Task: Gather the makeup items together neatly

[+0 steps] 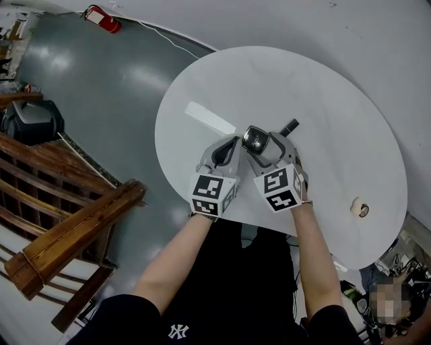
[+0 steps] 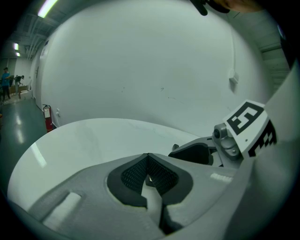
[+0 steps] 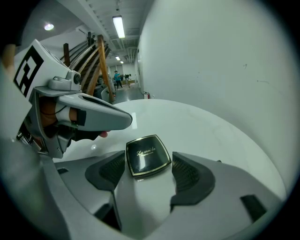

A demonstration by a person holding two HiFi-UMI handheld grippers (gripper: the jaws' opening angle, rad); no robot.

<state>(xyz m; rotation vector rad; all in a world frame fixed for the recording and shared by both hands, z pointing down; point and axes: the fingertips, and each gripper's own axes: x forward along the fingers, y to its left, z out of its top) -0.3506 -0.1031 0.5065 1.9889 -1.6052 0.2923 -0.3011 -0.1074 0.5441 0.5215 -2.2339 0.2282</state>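
Compact (image 1: pixel 256 139), black with a gold rim and a line of script on its lid, lies flat on the round white tabletop (image 1: pixel 222 81) just above the middle of the head view.

At that view's far left, brown wooden rails (image 1: pixel 60 222) stand on the grey floor (image 1: pixel 101 87), and a red fire extinguisher (image 1: pixel 104 18) lies at the upper left by the wall.

Left of centre, the left tongs (image 1: pixel 231 143) hover low over the tabletop with their marker cube toward the person. In the left gripper view the left tongs (image 2: pixel 148 159) are closed, the ribbed dark pads meeting at their tips with nothing gripped.

Just to the right, the right tongs (image 3: pixel 150 174) stand wide open. The compact (image 3: pixel 147 155) sits between the two pads, which flank its sides without pressing on it.

Right of the compact and a little higher in the head view, a slim dark tube (image 1: pixel 291 126) lies on the tabletop, near but apart.

Well off toward the tabletop's right edge rests a small round beige item (image 1: pixel 360 209); what it is cannot be told.
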